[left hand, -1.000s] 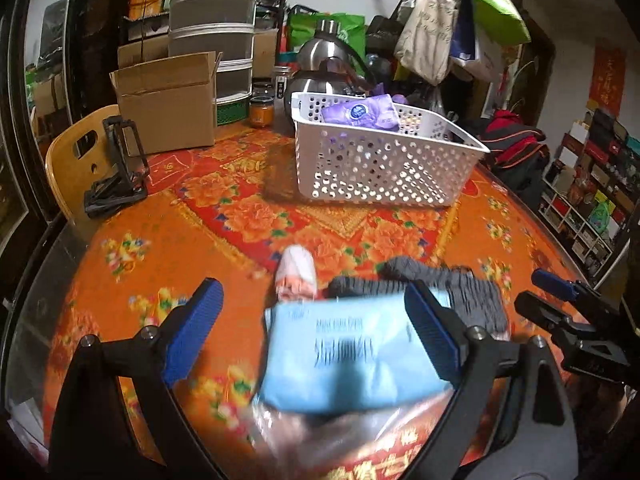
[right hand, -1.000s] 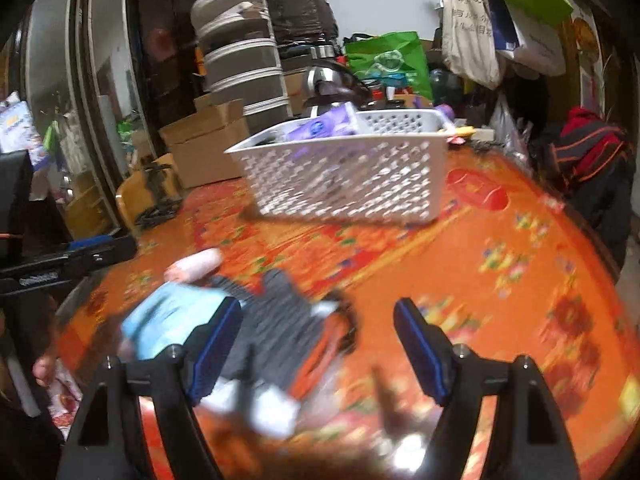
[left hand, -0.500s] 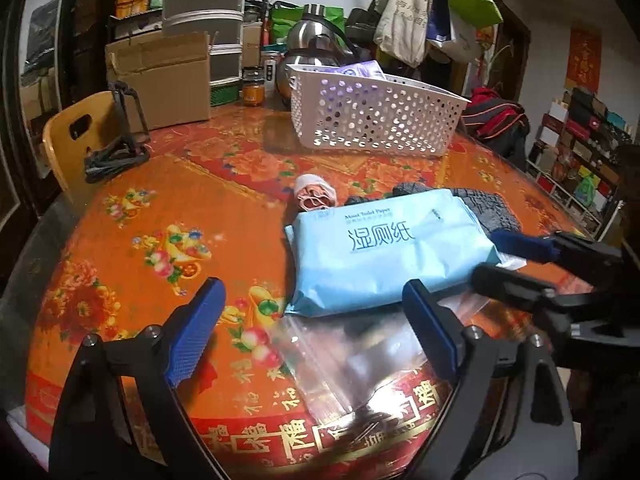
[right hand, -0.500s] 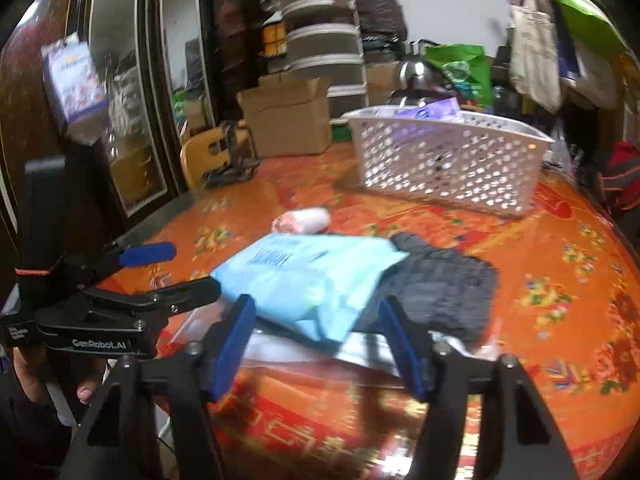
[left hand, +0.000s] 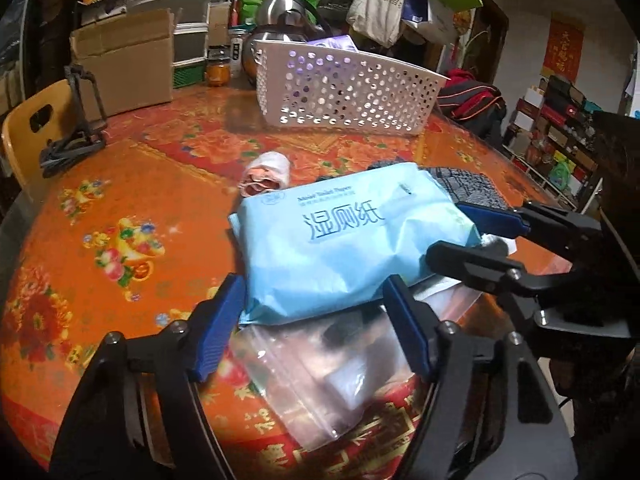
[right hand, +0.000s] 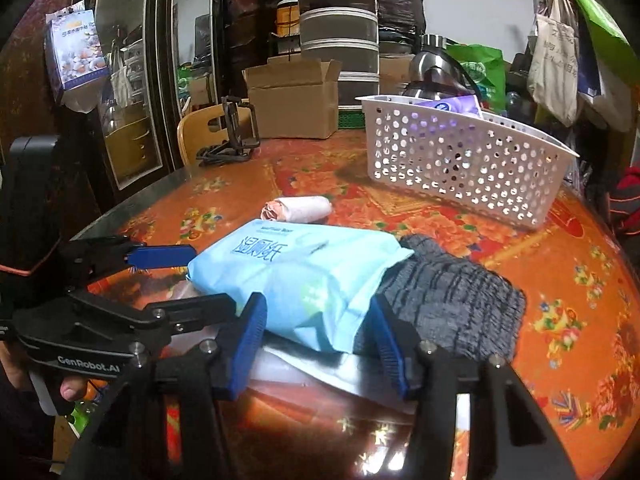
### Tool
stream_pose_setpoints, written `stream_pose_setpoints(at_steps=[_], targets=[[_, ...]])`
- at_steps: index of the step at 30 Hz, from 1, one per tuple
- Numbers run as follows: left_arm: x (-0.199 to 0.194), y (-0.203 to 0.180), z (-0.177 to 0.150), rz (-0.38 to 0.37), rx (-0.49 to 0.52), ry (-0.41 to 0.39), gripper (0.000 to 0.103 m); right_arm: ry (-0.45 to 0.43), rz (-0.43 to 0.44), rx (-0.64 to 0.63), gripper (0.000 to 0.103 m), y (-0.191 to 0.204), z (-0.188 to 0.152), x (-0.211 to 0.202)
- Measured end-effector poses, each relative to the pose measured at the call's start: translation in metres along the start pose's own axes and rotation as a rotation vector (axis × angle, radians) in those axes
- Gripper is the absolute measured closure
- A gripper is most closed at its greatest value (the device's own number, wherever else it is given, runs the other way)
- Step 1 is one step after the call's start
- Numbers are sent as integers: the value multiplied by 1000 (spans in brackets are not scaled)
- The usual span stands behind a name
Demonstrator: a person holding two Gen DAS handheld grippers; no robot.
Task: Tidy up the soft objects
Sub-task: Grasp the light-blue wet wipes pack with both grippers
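Light-blue wipes pack [left hand: 344,240] lies on orange floral table [left hand: 120,208], atop clear bag [left hand: 320,368], overlapping grey knit cloth [right hand: 452,296]. Left gripper [left hand: 316,328] and right gripper [right hand: 318,342] both spread wide at pack's edges, gripping nothing. White basket [left hand: 348,88] behind.

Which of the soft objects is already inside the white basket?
Only the purple pack, showing above the basket rim. The blue wipes pack, grey knit and pink roll lie on the table.
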State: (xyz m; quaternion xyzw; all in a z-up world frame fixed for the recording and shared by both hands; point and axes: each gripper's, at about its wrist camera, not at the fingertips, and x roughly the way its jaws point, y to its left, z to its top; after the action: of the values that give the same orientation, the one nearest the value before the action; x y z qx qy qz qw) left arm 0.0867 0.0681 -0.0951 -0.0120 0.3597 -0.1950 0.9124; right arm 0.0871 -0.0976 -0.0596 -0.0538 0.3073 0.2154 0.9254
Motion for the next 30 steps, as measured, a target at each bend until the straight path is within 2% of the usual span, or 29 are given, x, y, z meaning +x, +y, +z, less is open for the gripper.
stream_pose_setpoints(at_steps=[4,7,9,13,14,18,30], targets=[[3,3,3,-19,7,12,35,8,19,-7,53,-4,0,1],[4,4,3,-32,11,12,39,16,41,-7,55,-6,0,3],[4,5,2,-34,14,6,43,18,48,-14,56,-6,0,3],[-3,8,2,-55,-4,-14,63,25,71,-28,65,-6,0,4],[-4,8,2,-50,-4,-14,64,23,70,-33,67,-5,0,4],[-4,1,1,-17,9,-18,66,26,73,-43,70,-4,1,5],[-11,-6,4,-11,-16,-49,70,8,83,-33,78,-7,3,-1]])
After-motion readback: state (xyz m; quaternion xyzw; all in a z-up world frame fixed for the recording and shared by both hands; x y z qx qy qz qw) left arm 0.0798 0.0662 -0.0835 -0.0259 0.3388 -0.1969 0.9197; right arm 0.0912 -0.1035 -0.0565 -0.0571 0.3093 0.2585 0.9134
